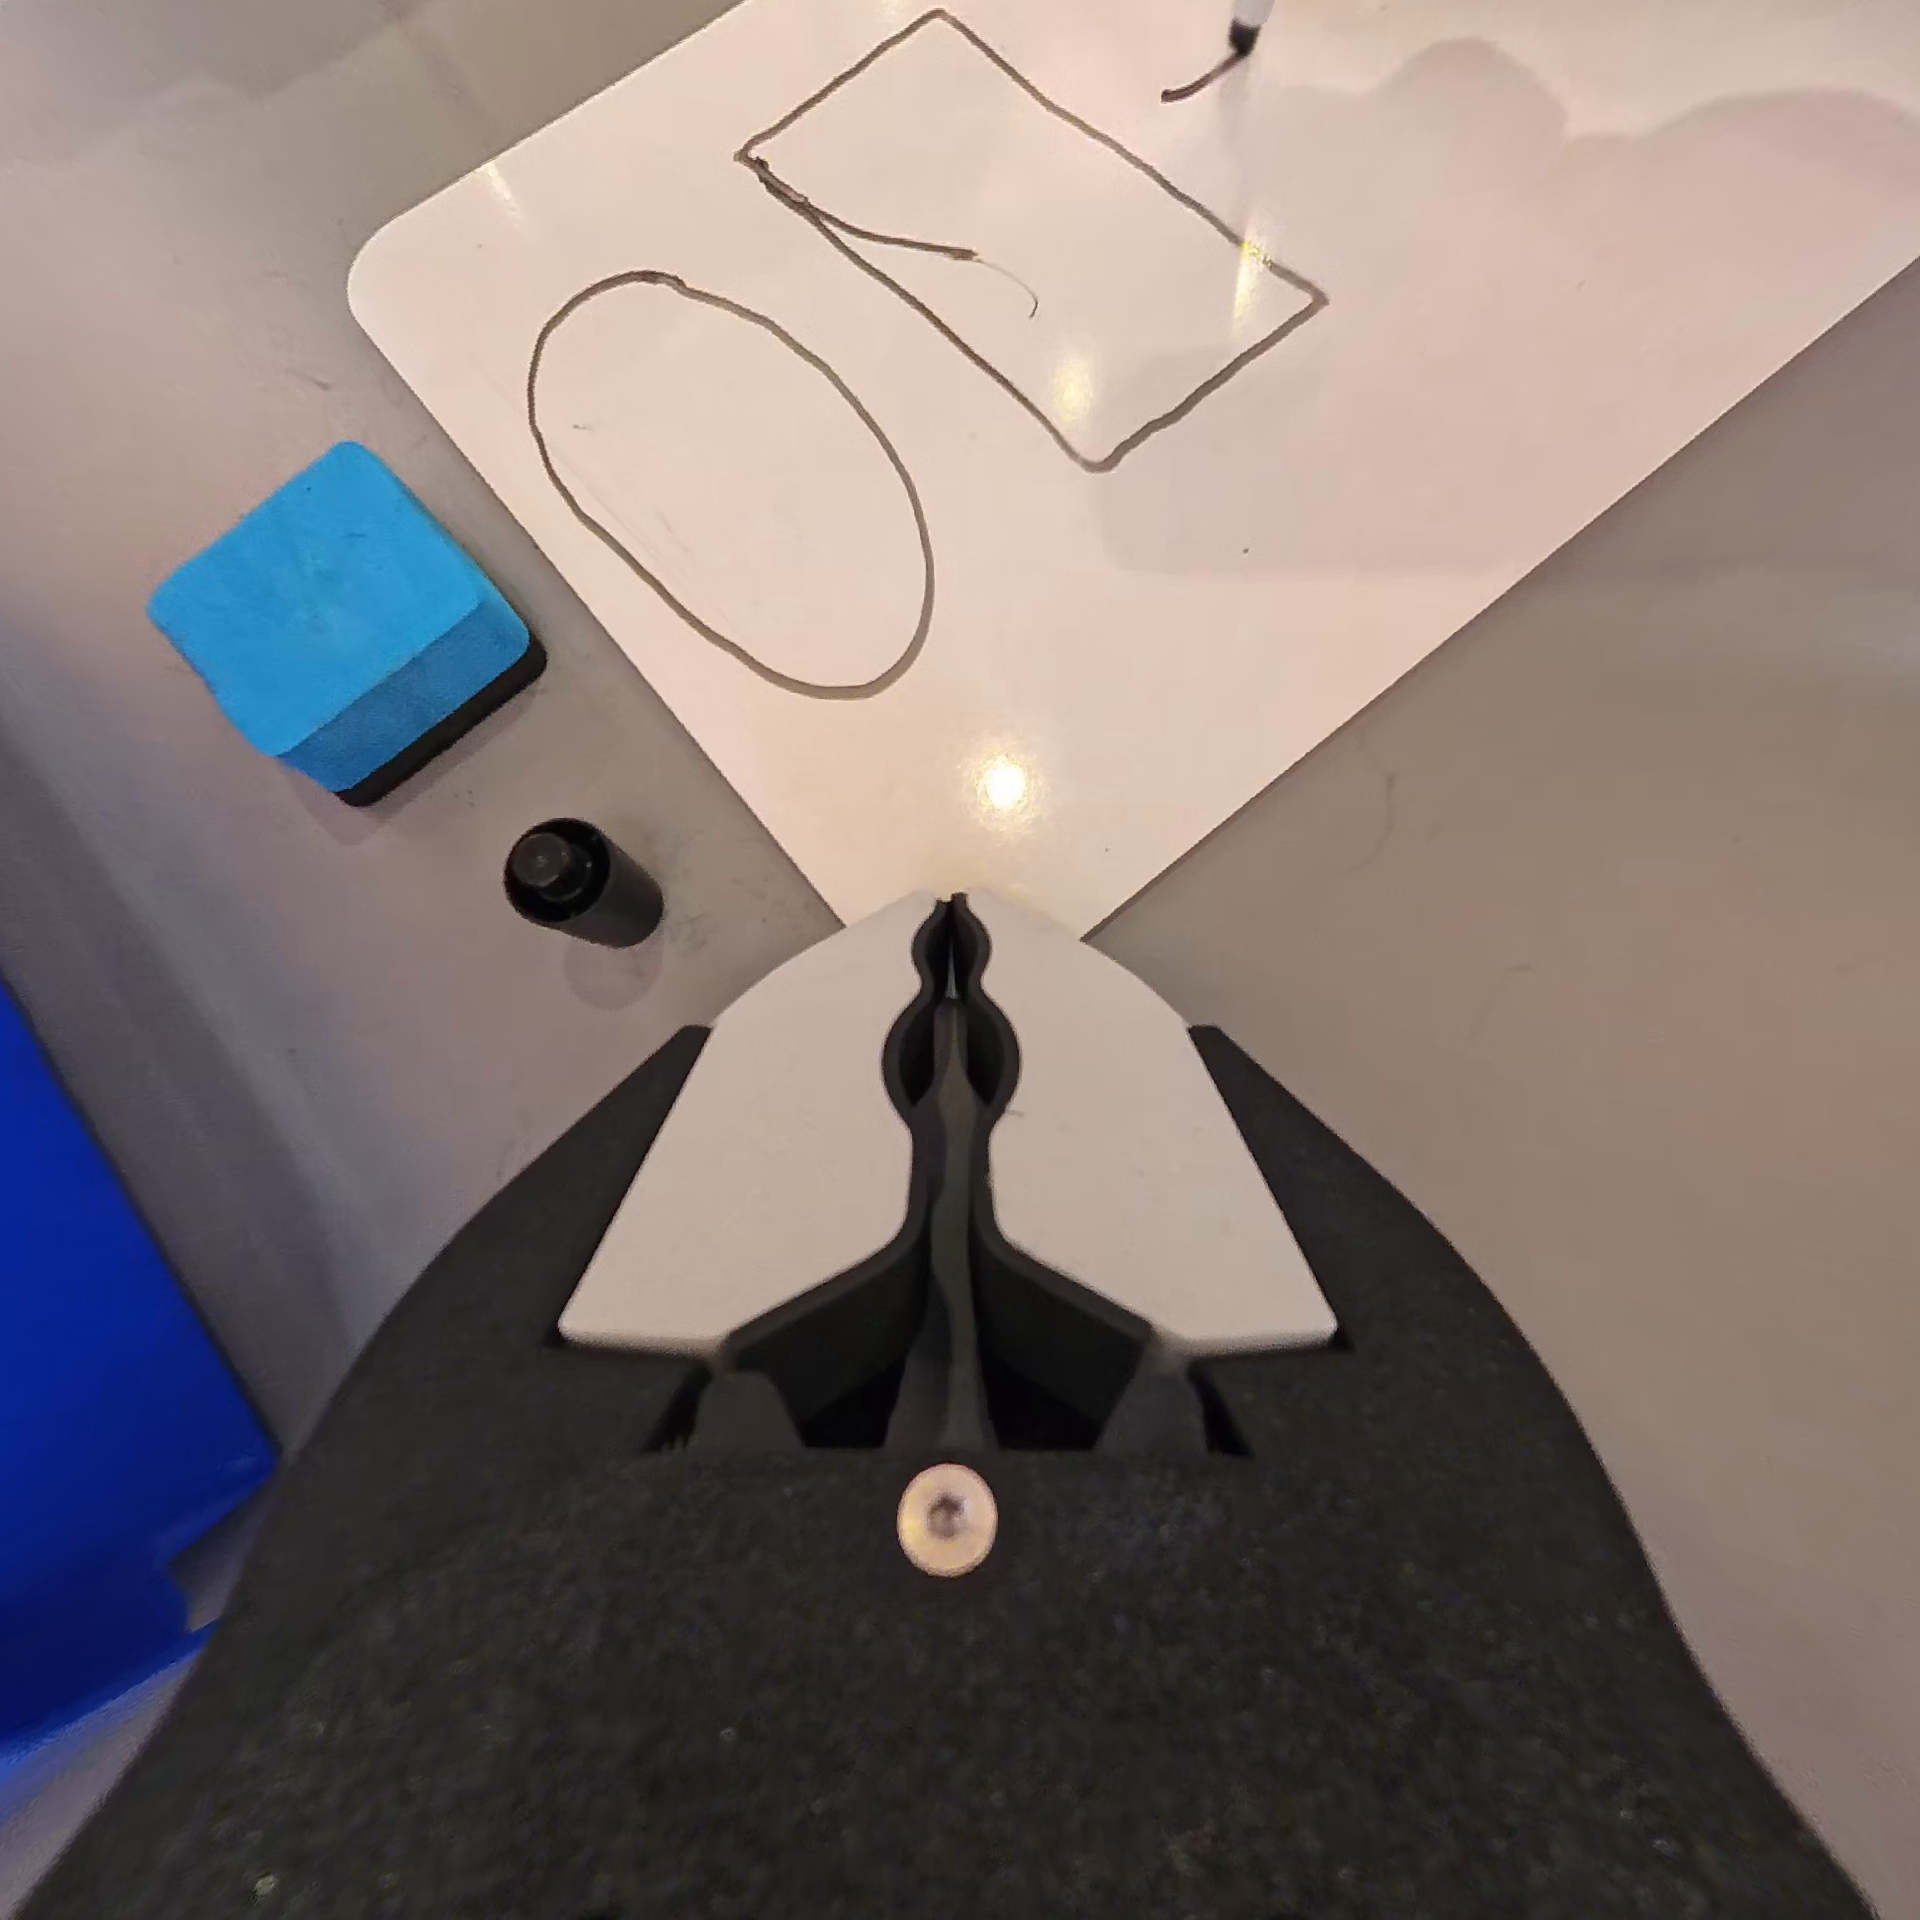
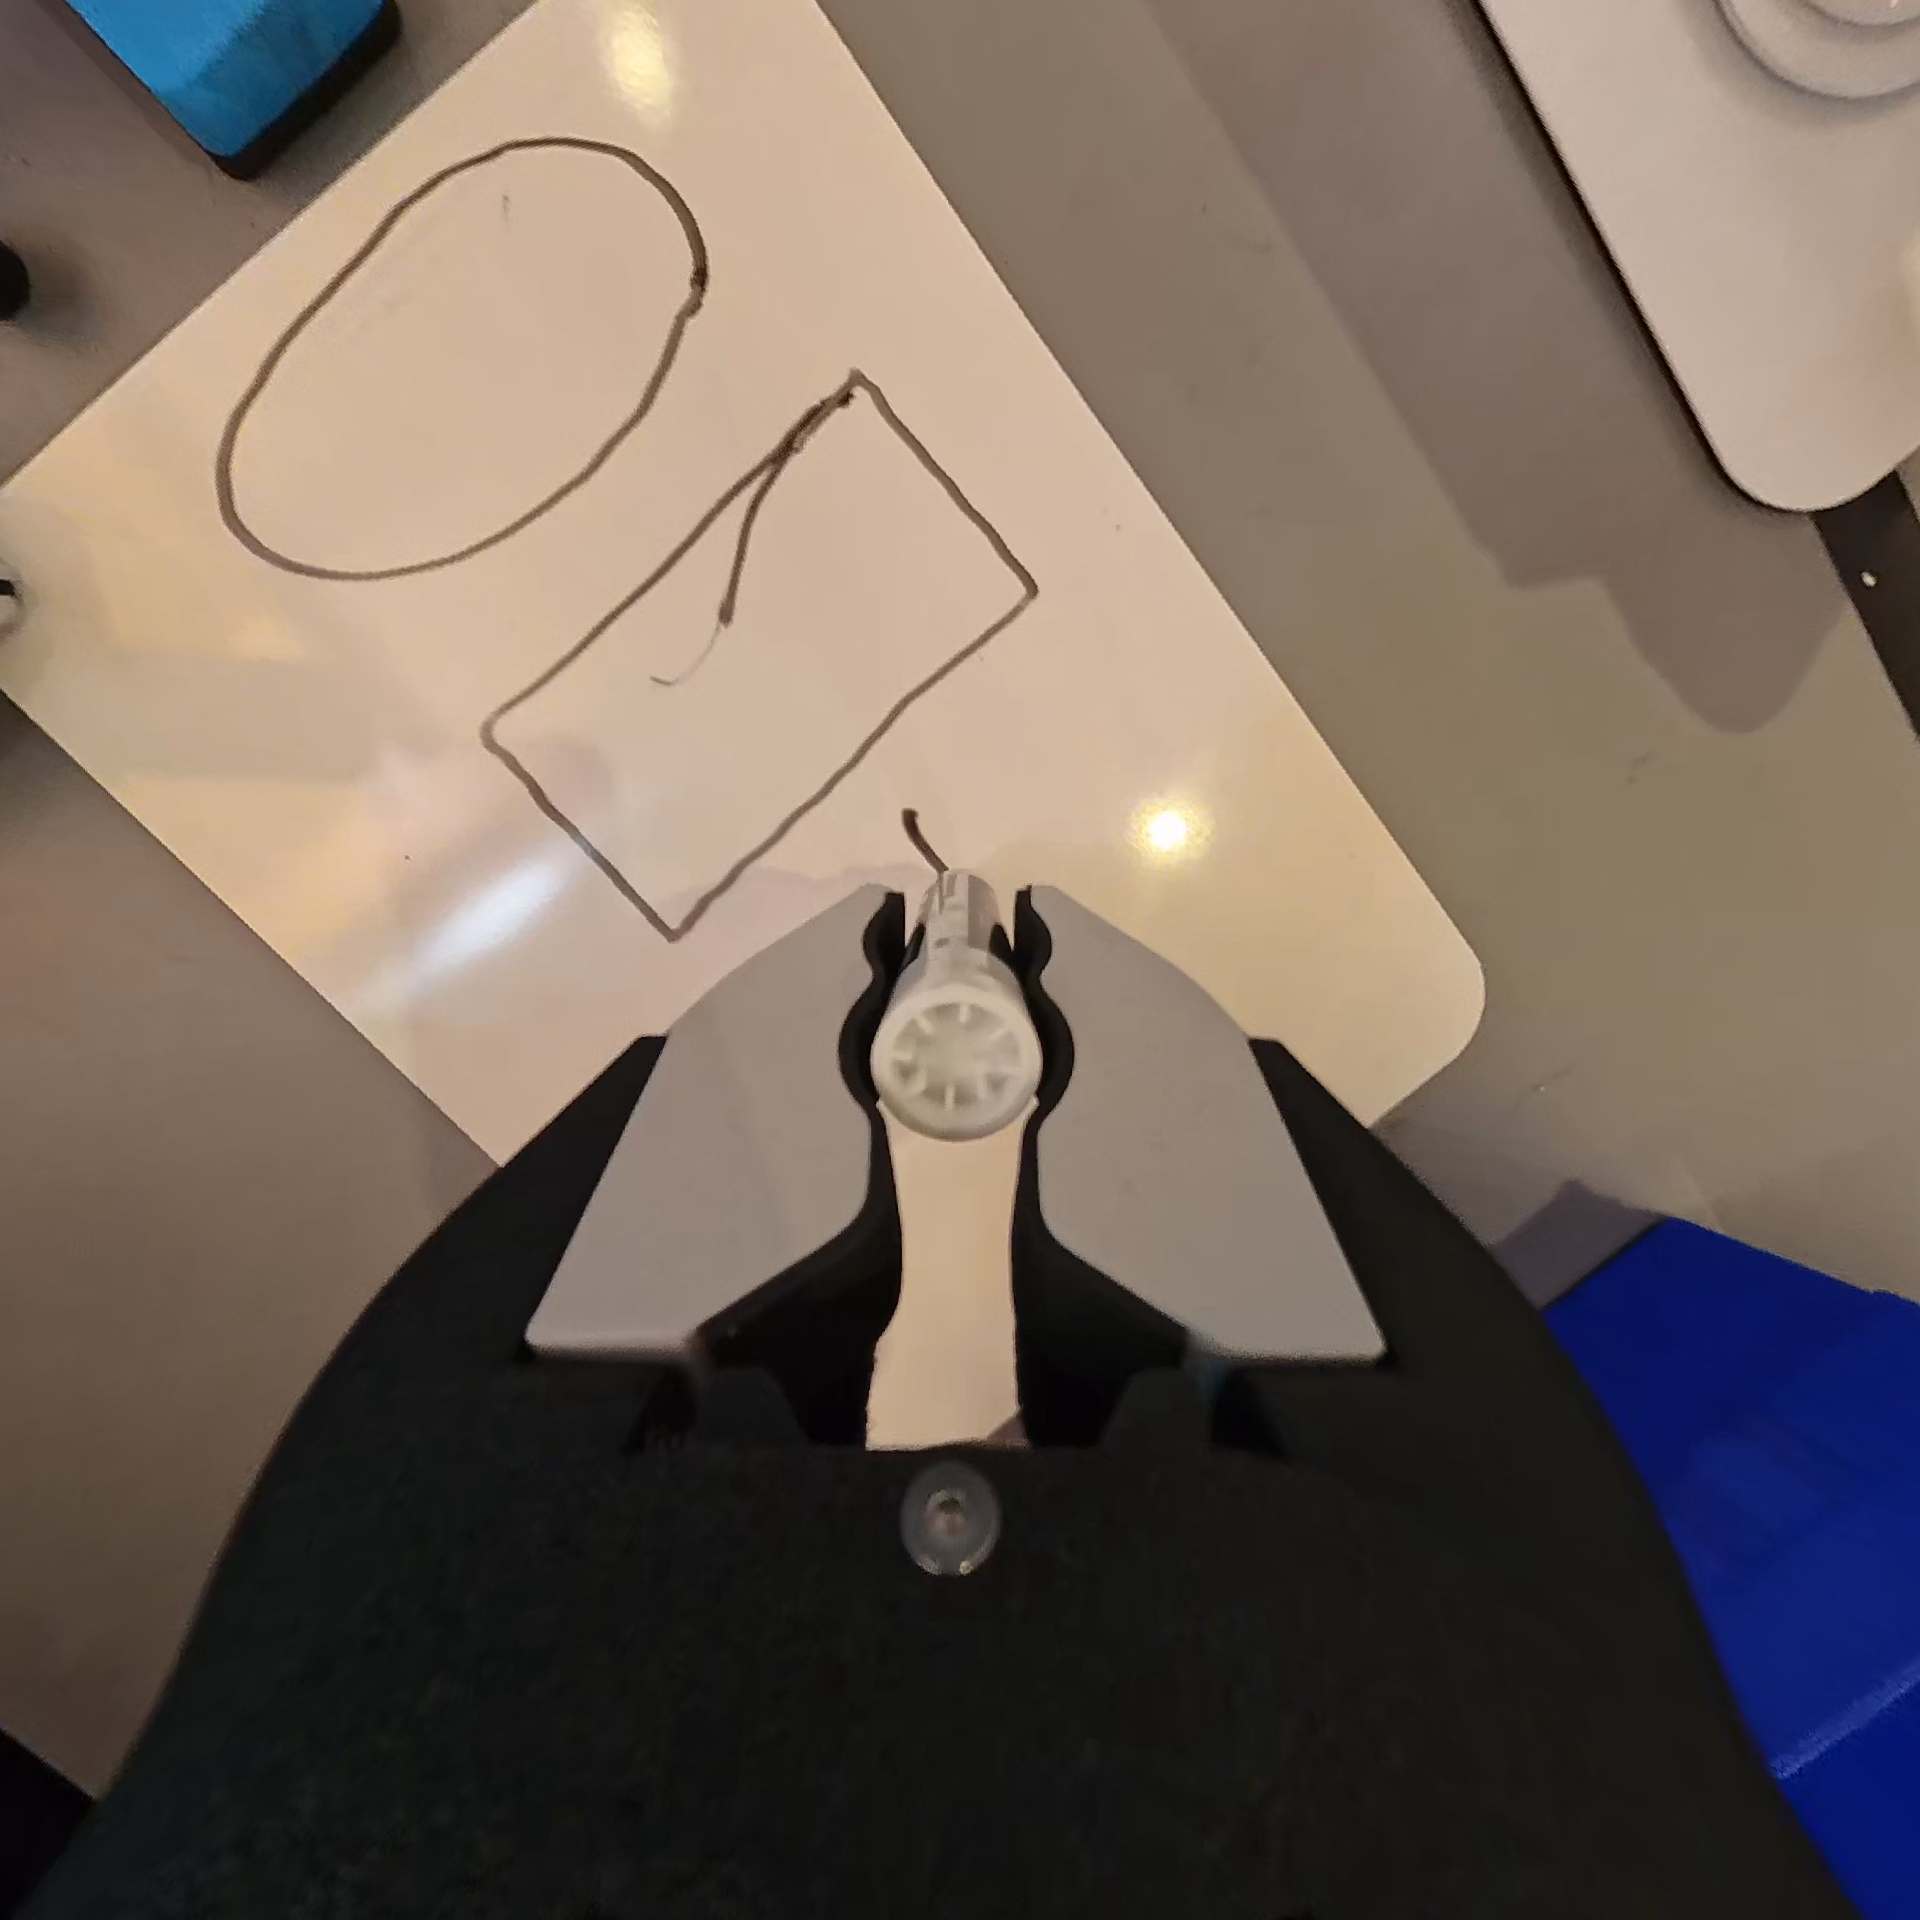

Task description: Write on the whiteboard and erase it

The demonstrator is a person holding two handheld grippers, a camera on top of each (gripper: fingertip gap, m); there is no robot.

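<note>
Right wrist view shows us our right hand-held gripper (image 2: 954, 914) clamped on a marker (image 2: 956, 987), its tip touching the whiteboard (image 2: 1195, 727) at the end of a short stroke (image 2: 920, 836), just beside a drawn rectangle (image 2: 940, 675). An oval (image 2: 312, 332) sits beyond it. From the left wrist view, we see our left hand-held gripper (image 1: 954, 902) with fingers pressed together and empty, over the whiteboard's near corner. A blue eraser (image 1: 332, 613) and a black cap (image 1: 582, 883) lie on the grey worktop (image 1: 1558, 935), left of the board.
</note>
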